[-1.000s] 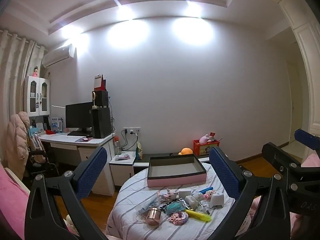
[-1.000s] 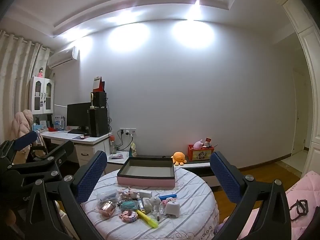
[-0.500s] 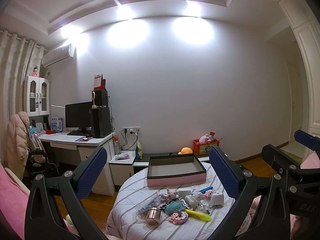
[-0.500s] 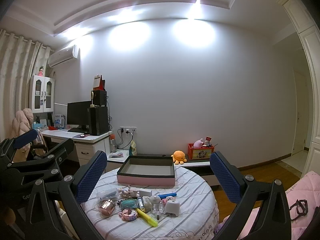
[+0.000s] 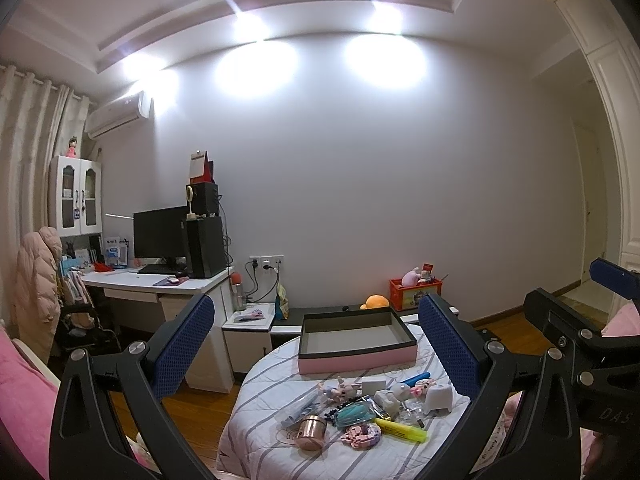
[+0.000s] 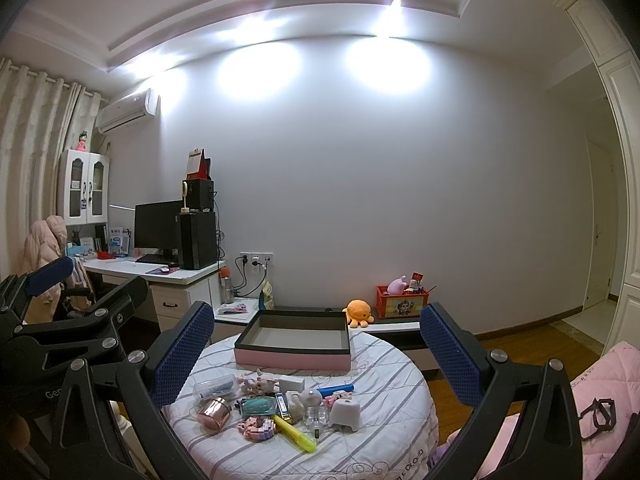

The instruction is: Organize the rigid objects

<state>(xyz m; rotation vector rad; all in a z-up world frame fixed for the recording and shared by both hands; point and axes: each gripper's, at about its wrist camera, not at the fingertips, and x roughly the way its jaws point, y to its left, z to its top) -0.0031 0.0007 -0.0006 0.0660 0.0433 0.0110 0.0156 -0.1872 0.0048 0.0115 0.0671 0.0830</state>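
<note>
The left gripper (image 5: 316, 354), with black arms and blue textured pads, is held wide open in the lower part of the left wrist view, and nothing is gripped between its fingers. The right gripper (image 6: 316, 354), of the same build, is likewise spread fully apart and empty in the lower part of the right wrist view. Each gripper is also seen from the other's camera, at the frame's edge.

Between the fingers, in the lower centre of both views, a round table covered with a white grey-striped cloth (image 6: 392, 364) is seen. A cluster of small rigid objects is scattered on its near part: a copper-coloured metal tin (image 6: 214, 412) at the left of the cluster, a yellow highlighter pen (image 6: 294, 433) nearest the camera, a small white plastic stool-shaped piece (image 6: 345, 413) at the right, and a blue pen (image 6: 335, 389) behind it. Beyond the cluster, toward the frame's centre, a shallow rectangular tray with pink sides and a dark rim (image 6: 293, 359) is set on the table, and its grey floor is bare.
</note>
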